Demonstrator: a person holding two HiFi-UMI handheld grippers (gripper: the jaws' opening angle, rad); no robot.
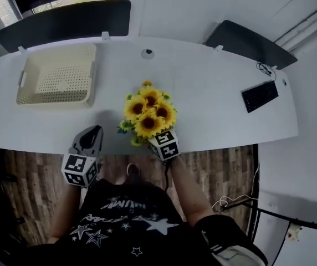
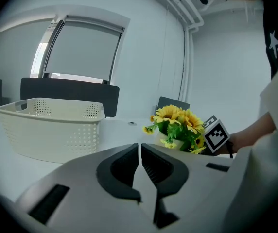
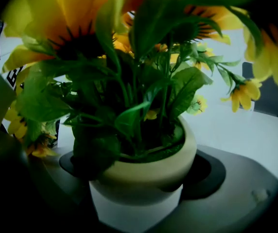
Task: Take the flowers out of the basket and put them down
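A bunch of yellow sunflowers in a cream pot is at the white table's front edge, out of the basket. My right gripper is shut on the pot, one dark jaw on each side of it; leaves hide its fingertips from above. Whether the pot rests on the table I cannot tell. The empty cream perforated basket stands at the far left. My left gripper hovers at the front edge, left of the flowers, jaws shut on nothing.
A black keyboard with a cable lies at the table's right end. A small round grey fitting sits at the far middle. Dark chair backs stand behind the table. Wooden floor lies below the front edge.
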